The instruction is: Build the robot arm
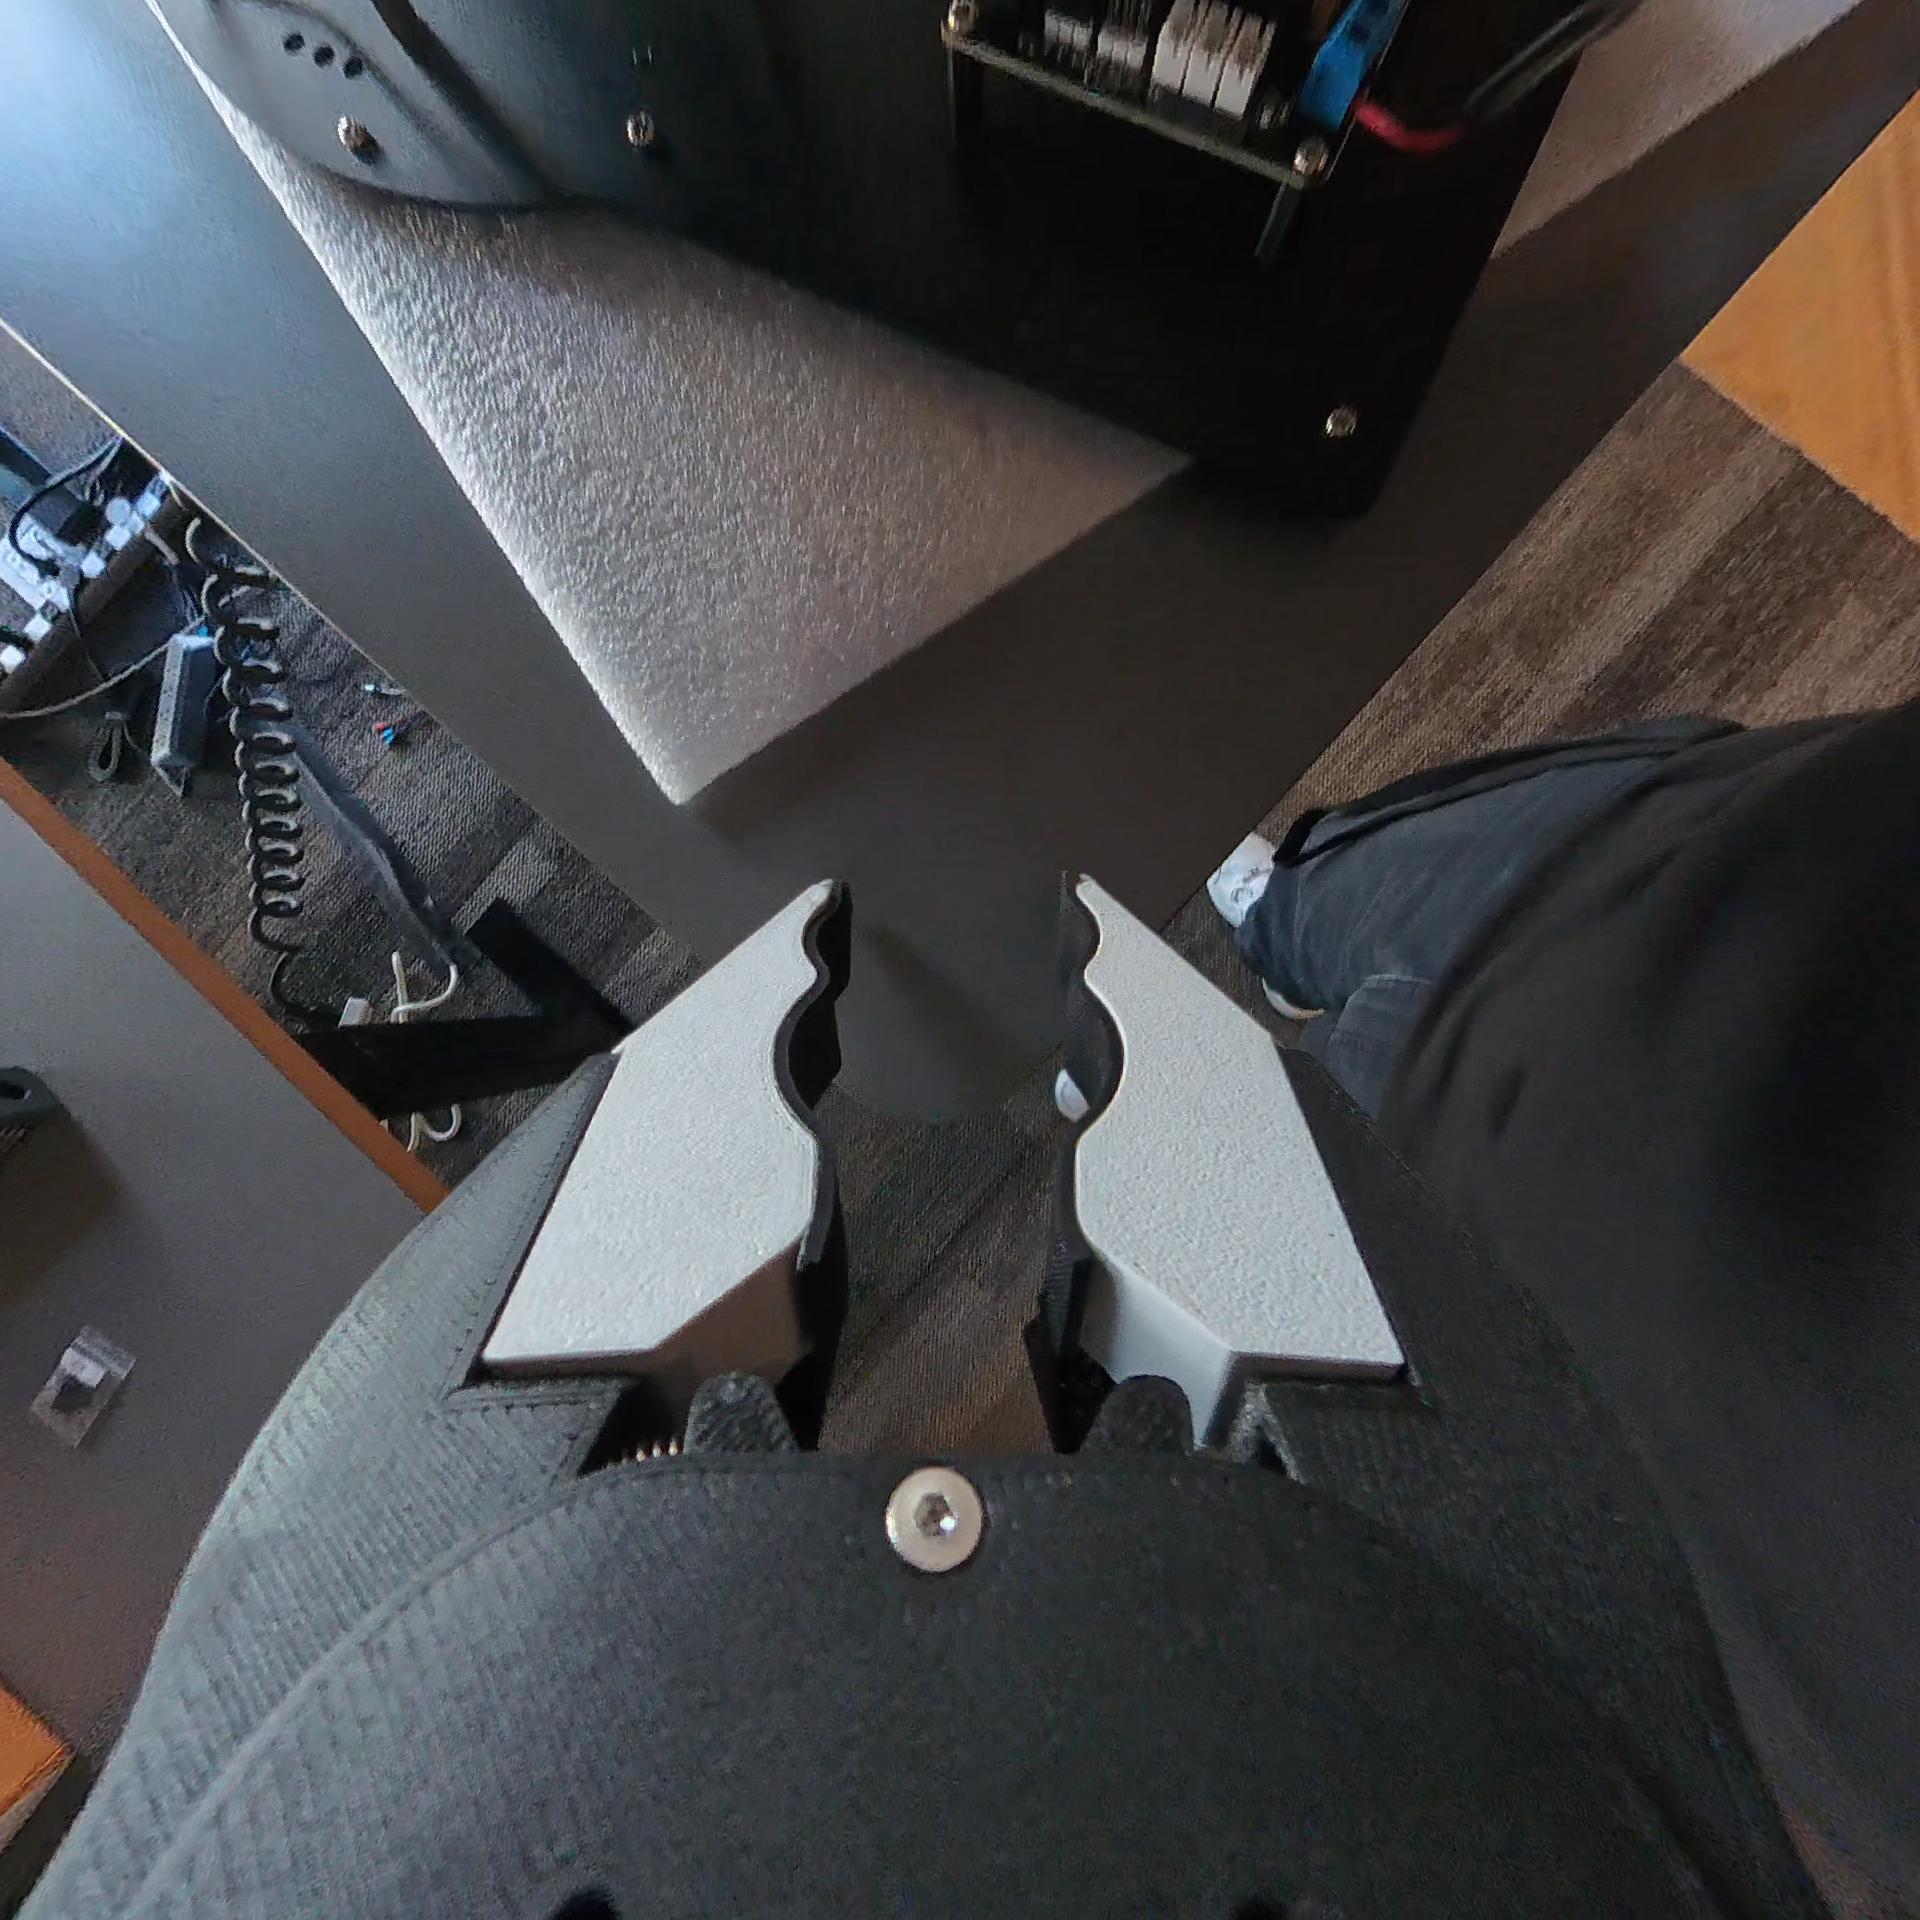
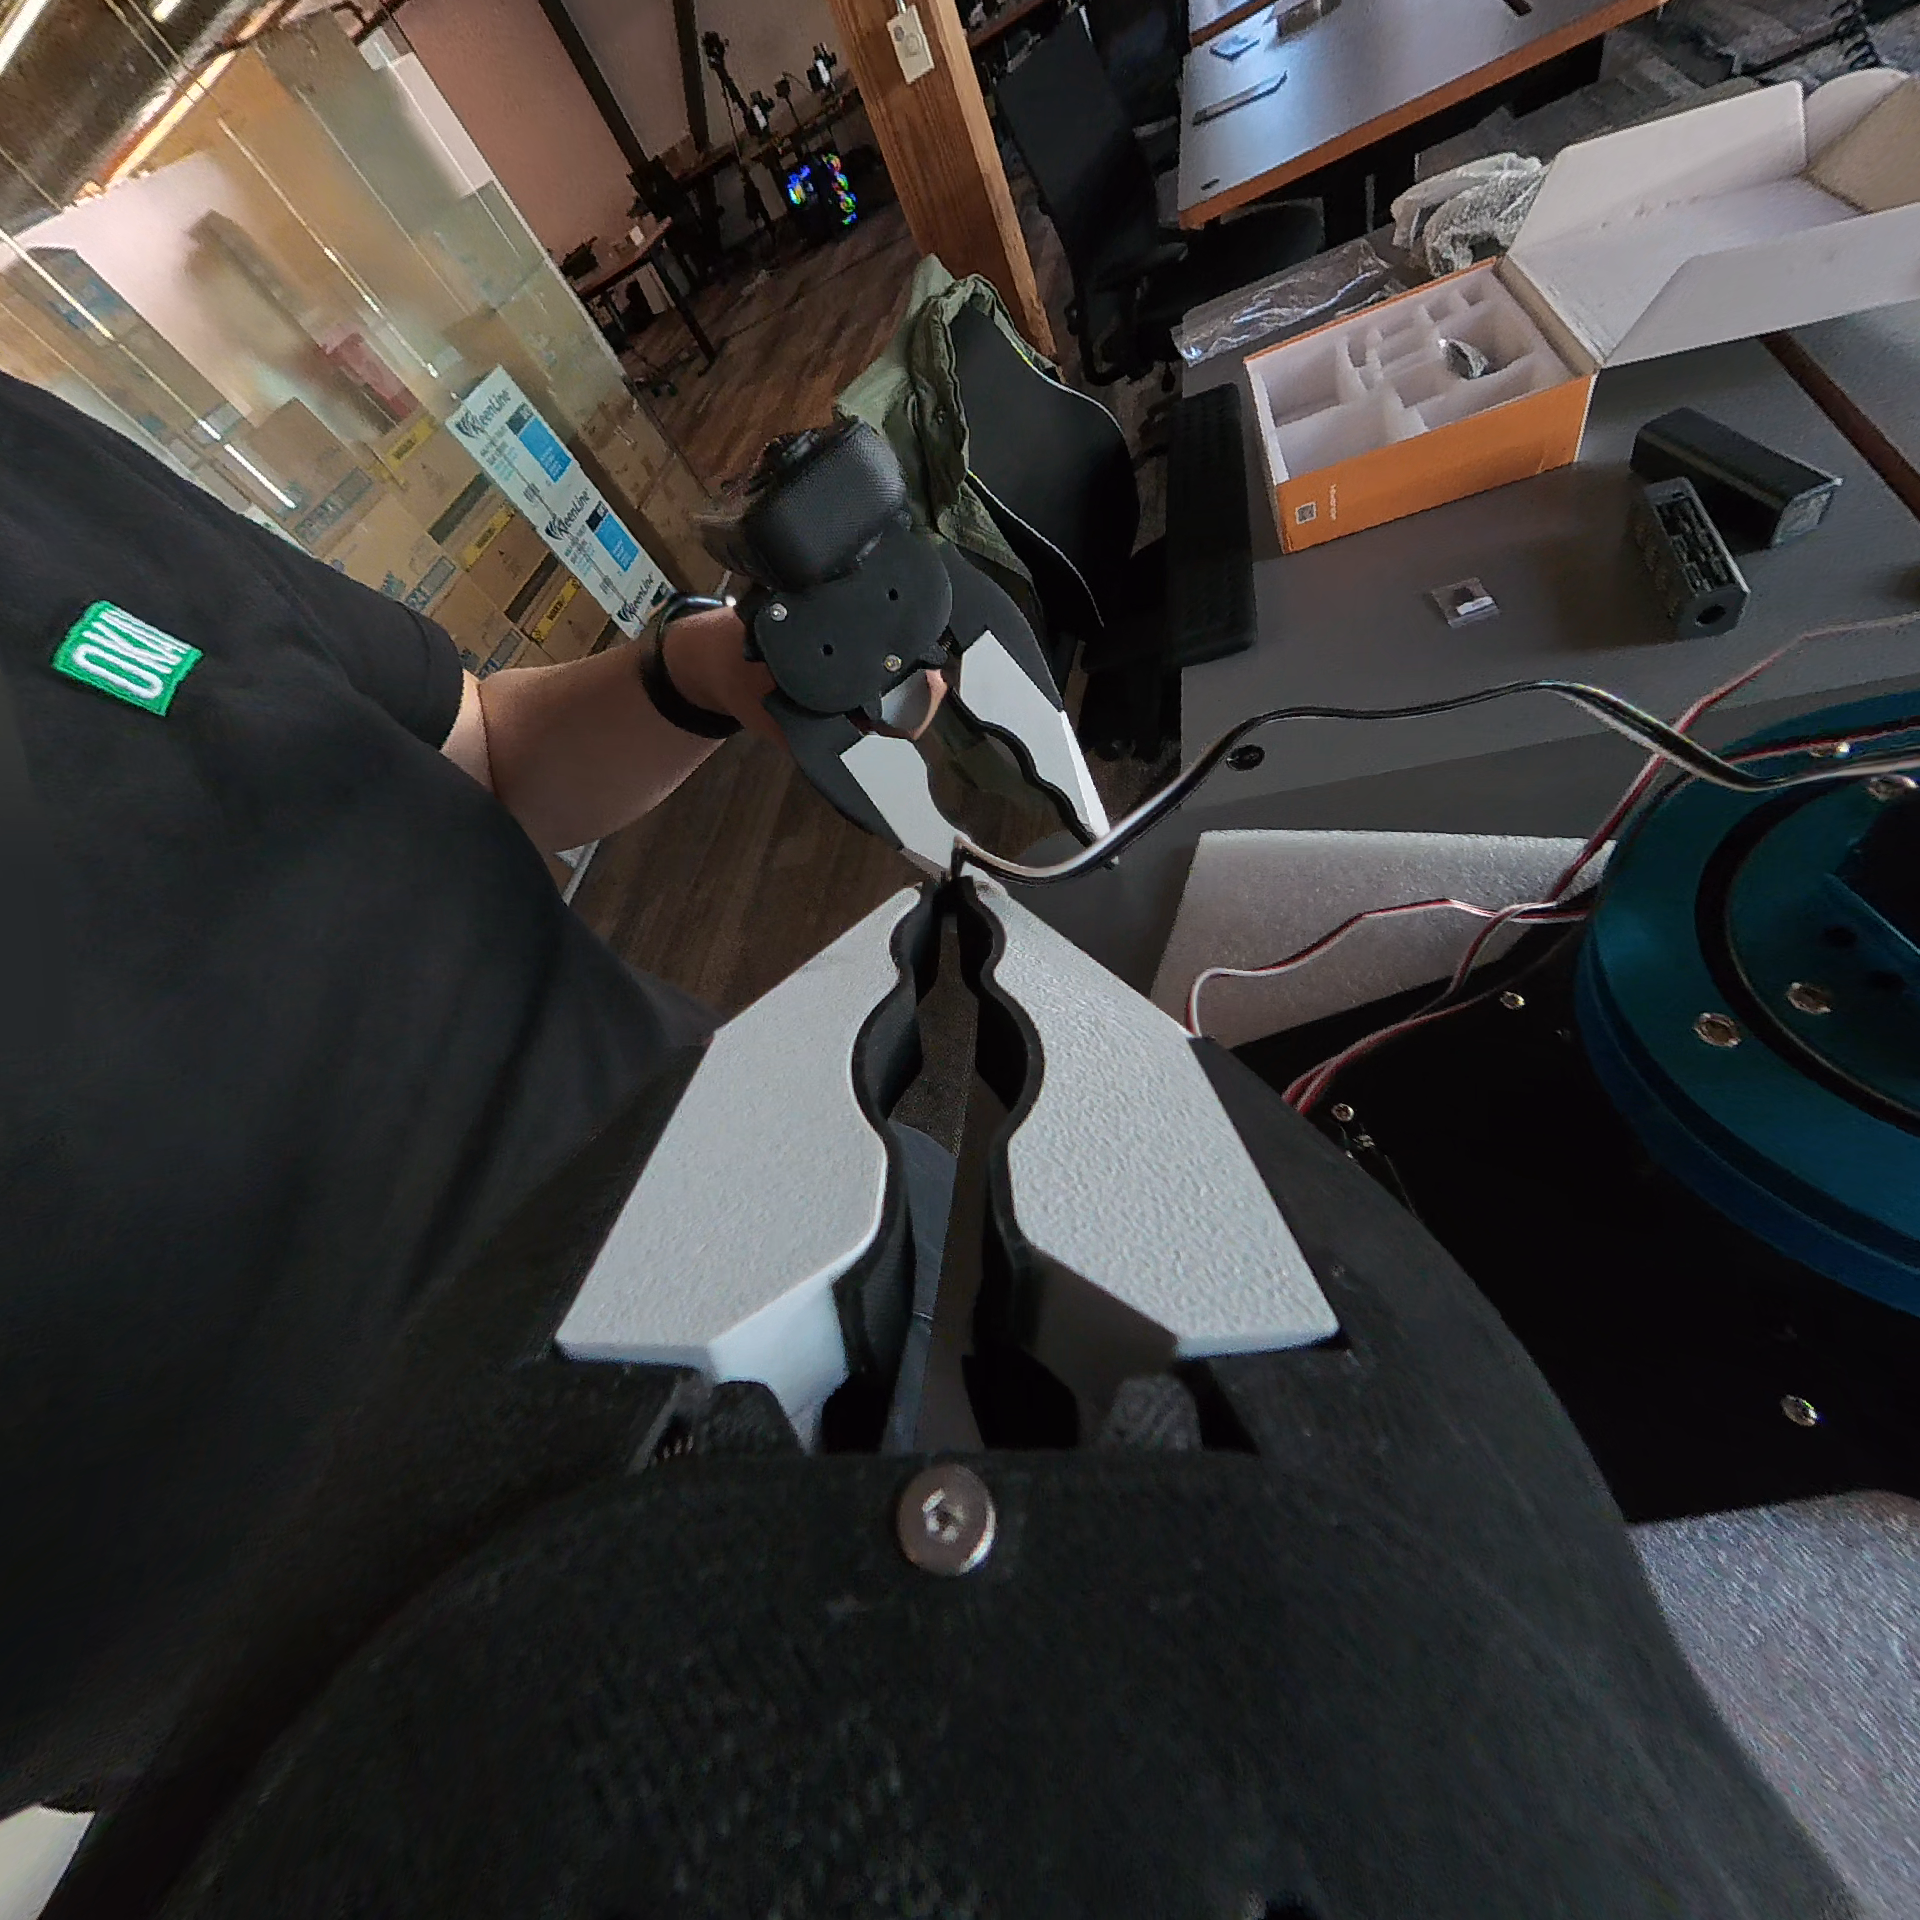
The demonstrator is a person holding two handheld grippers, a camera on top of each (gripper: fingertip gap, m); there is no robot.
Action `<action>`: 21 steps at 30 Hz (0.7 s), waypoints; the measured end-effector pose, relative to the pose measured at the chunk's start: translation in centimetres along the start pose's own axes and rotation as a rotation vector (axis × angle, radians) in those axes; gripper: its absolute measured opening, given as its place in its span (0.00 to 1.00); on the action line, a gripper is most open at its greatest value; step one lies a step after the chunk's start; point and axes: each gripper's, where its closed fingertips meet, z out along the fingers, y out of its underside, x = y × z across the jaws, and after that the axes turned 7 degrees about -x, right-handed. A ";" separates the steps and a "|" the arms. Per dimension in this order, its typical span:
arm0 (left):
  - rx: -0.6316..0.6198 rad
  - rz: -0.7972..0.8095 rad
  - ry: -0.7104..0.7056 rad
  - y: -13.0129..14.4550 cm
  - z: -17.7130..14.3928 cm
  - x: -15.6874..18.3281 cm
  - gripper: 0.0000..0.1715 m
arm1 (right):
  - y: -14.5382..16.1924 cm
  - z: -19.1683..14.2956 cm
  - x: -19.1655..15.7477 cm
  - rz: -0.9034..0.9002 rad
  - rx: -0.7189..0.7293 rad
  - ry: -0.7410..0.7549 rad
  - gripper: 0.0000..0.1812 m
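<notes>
Right gripper (image 2: 948, 891) pinches black-and-white cable (image 2: 1351, 722).

Left tongs (image 1: 951, 914) gape over the bare table (image 1: 1039, 707) corner, open lane ahead up to the foam sheet (image 1: 665, 468) and black housing (image 1: 1091, 260) blocking beyond. Right tongs (image 2: 951, 894) sit pinched on the black cable (image 2: 1351, 727), which arcs across the gap toward the teal disc (image 2: 1766, 1039); red-white wires (image 2: 1403, 925) clutter the right, person's torso (image 2: 260, 1039) walls the left.

Right gripper (image 2: 943, 896) pinches black-white cable (image 2: 1226, 764) – left gripper (image 2: 997, 847) spread, near.
</notes>
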 end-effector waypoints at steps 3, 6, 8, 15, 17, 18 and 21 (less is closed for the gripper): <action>0.012 -0.005 -0.003 0.0 0.2 -0.2 0.25 | 0.4 -0.4 0.6 0.006 -0.010 0.025 0.00; 0.020 -0.019 0.030 0.1 0.1 -0.1 0.22 | 1.2 -0.6 1.3 0.002 -0.041 0.060 0.00; 0.025 -0.026 0.058 -0.1 -0.2 0.1 0.17 | 2.0 -0.5 1.9 -0.015 -0.079 0.091 0.00; 0.448 -0.068 0.286 -8.7 -4.7 4.1 0.10 | 2.5 0.7 0.7 -0.010 -0.057 0.000 0.00; 0.518 -0.078 0.312 -10.5 -5.5 4.5 0.10 | 2.0 1.0 0.2 -0.010 -0.029 -0.038 0.00; 0.543 -0.078 0.333 -11.3 -5.8 4.9 0.10 | 1.8 1.1 0.0 -0.014 -0.021 -0.047 0.00; 0.579 -0.065 0.353 -12.7 -6.4 5.5 0.08 | 1.4 1.3 -0.3 -0.029 -0.011 -0.063 0.00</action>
